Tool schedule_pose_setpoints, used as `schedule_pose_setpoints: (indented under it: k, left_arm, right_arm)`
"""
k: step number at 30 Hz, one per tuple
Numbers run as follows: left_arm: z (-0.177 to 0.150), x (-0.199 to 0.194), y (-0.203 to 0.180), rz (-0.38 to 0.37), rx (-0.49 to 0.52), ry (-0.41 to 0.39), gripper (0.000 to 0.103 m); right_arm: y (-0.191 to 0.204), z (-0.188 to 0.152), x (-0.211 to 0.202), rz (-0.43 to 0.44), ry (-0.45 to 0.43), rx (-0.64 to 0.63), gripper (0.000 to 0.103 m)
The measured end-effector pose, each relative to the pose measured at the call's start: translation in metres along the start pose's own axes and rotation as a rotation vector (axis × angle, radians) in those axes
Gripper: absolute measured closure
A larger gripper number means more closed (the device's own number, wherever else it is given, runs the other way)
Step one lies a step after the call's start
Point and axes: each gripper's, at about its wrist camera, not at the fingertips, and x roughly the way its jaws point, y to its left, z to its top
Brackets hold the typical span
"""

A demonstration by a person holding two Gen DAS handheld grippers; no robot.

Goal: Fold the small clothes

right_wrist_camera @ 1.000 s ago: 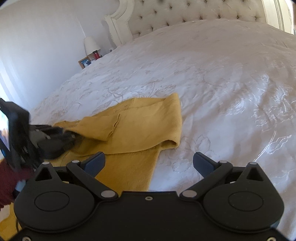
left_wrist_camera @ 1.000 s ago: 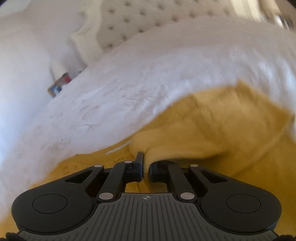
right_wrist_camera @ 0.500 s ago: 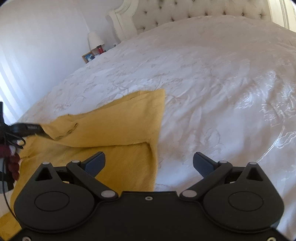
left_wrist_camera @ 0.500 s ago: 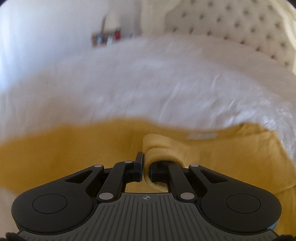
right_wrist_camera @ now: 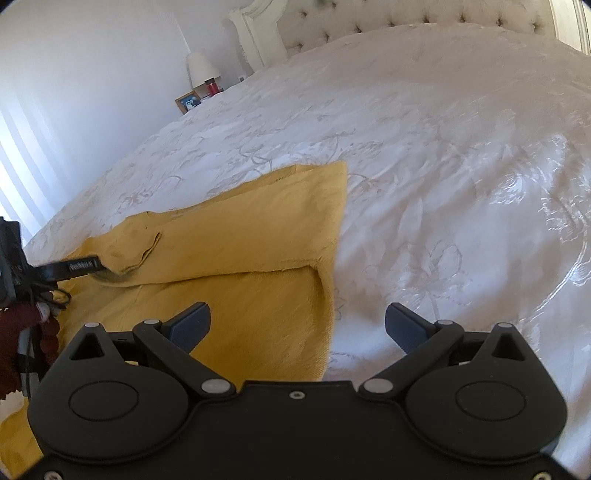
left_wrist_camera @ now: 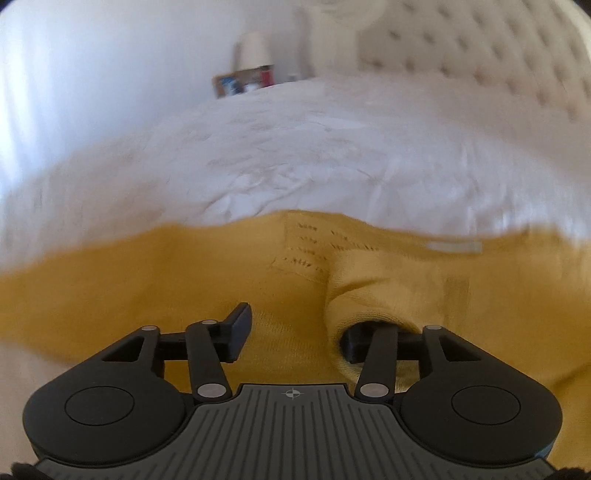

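A yellow knit sweater point(right_wrist_camera: 240, 240) lies on the white bedspread with one sleeve folded across its body. In the left wrist view the sleeve cuff point(left_wrist_camera: 369, 295) drapes over the right finger of my left gripper point(left_wrist_camera: 295, 332). Its jaws are opening, and the cuff is no longer pinched between them. The right wrist view shows the left gripper point(right_wrist_camera: 92, 267) at the far left, low over the sleeve's end. My right gripper point(right_wrist_camera: 297, 317) stands open above the sweater's near right edge, holding nothing.
The white embroidered bedspread point(right_wrist_camera: 443, 166) spreads out to the right and beyond. A tufted headboard point(right_wrist_camera: 369, 22) stands at the back. A lamp point(right_wrist_camera: 199, 66) and a picture frame point(right_wrist_camera: 188, 101) are on the bedside table. A dark red sleeve point(right_wrist_camera: 14, 339) shows at the left edge.
My left gripper carried the sleeve cuff sideways across the sweater, rolled level, and its jaws came apart. The folded sleeve now lies flatter. The right gripper has stayed put.
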Motion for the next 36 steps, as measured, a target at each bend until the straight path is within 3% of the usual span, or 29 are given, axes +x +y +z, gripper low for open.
schedule_pose_setpoints:
  k: [4, 8, 11, 13, 14, 16, 19, 24, 31, 36]
  left_arm:
    - [-0.007, 0.01, 0.041, -0.162, -0.359, 0.064, 0.049]
    - [-0.01, 0.009, 0.062, -0.226, -0.504, 0.057, 0.049]
    - [-0.003, -0.003, 0.053, -0.104, -0.372, -0.001, 0.049]
    - [-0.001, -0.013, 0.035, 0.035, -0.187, -0.039, 0.044]
    - [0.0, -0.013, 0.026, 0.09, -0.092, -0.04, 0.039]
    - [-0.002, -0.01, 0.005, 0.194, 0.127, -0.018, 0.037]
    - [-0.009, -0.01, -0.011, 0.265, 0.32, -0.034, 0.037]
    - [-0.009, -0.014, -0.01, 0.272, 0.359, -0.061, 0.036]
    - [-0.014, -0.012, -0.027, 0.28, 0.536, -0.154, 0.036]
    - [-0.004, -0.003, -0.014, 0.248, 0.413, -0.079, 0.036]
  right_arm:
    - [0.002, -0.002, 0.003, 0.01, 0.009, -0.001, 0.002]
    - [0.005, -0.003, 0.004, 0.017, 0.011, -0.009, 0.002]
    - [0.005, -0.003, 0.004, 0.02, 0.011, -0.008, 0.002]
    - [0.005, -0.004, 0.004, 0.022, 0.011, -0.007, 0.002]
    - [0.005, -0.004, 0.004, 0.024, 0.012, -0.006, 0.002]
    - [0.005, -0.004, 0.003, 0.027, 0.013, -0.007, 0.002]
    - [0.006, -0.004, 0.001, 0.032, 0.009, -0.01, 0.002]
    - [0.007, -0.004, 0.002, 0.036, 0.008, -0.012, 0.002]
    - [0.01, -0.005, 0.003, 0.041, 0.017, -0.015, 0.002]
    - [0.01, -0.006, 0.005, 0.041, 0.022, -0.012, 0.002]
